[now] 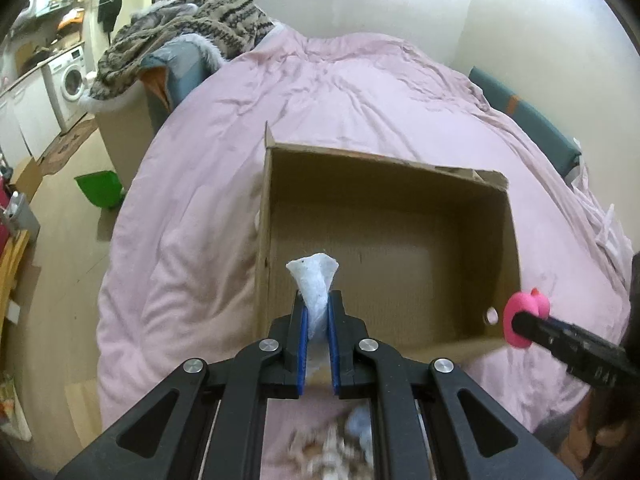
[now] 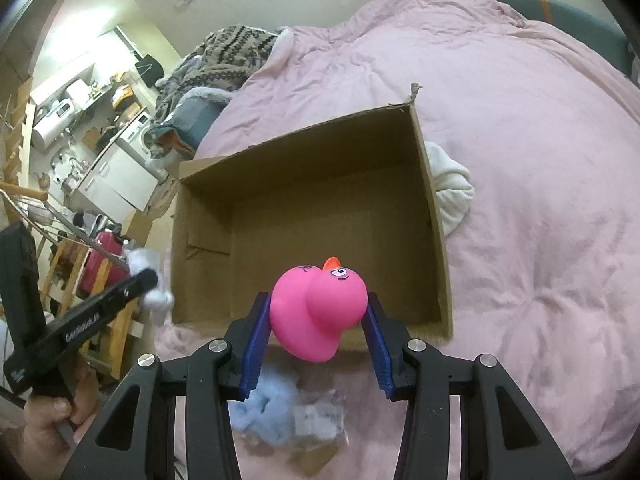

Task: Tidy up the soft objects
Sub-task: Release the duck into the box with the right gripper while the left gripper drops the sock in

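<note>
L gripper (image 1: 318, 312) pinched tight on white cloth (image 1: 314, 280); R gripper (image 2: 318, 320) clamps pink duck (image 2: 318, 308). Both over near rim of cardboard box (image 2: 432, 208) on pink duvet (image 1: 192, 208). White bundle (image 2: 450, 188) just beside box; blue fluff (image 2: 262, 404) below.

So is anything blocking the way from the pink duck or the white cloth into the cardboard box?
Nothing visible. The cardboard box is open-topped and looks empty. The right gripper holds the pink duck at its near edge; the left gripper grips the white cloth there too.
</note>
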Action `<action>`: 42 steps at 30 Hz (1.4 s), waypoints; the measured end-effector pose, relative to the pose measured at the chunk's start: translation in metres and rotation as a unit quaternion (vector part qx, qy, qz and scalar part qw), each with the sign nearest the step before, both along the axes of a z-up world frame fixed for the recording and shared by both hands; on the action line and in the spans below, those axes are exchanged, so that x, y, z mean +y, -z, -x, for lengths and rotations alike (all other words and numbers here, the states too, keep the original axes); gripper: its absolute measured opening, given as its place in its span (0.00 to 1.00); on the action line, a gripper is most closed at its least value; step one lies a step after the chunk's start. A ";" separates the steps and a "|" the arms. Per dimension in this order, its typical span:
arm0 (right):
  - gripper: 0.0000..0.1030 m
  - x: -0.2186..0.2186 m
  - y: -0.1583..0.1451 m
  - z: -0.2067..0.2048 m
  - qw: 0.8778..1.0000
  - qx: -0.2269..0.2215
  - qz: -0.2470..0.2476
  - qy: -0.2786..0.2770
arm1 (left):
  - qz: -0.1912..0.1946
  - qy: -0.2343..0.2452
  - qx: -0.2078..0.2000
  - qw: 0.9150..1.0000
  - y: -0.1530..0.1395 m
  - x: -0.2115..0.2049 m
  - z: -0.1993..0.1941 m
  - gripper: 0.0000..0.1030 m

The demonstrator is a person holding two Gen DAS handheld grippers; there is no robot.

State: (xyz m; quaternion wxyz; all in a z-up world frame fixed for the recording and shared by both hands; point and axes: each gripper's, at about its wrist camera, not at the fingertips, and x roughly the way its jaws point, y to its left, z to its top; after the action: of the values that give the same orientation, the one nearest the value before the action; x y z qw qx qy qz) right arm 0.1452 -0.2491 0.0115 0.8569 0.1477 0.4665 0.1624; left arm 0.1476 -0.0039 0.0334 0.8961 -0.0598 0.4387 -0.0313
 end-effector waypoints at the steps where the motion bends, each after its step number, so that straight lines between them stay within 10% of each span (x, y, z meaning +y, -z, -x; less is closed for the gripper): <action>1: 0.46 0.002 0.004 -0.004 1.000 -0.003 0.010 0.000 | 0.002 0.002 -0.003 1.000 0.003 -0.001 -0.006 0.08; 35: 0.46 0.017 0.046 -0.017 0.998 0.050 0.028 -0.008 | -0.007 0.006 0.015 1.000 0.043 -0.015 -0.015 0.09; 42: 0.67 0.006 0.045 -0.018 0.998 0.055 0.014 0.017 | -0.008 0.008 0.011 1.000 0.044 -0.015 -0.014 0.12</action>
State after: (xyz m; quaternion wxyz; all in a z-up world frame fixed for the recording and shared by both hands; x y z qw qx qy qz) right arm 0.1627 -0.2428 -0.0338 0.8346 0.1523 0.5123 0.1331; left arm 0.1612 -0.0187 -0.0107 0.8912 -0.0496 0.4496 -0.0342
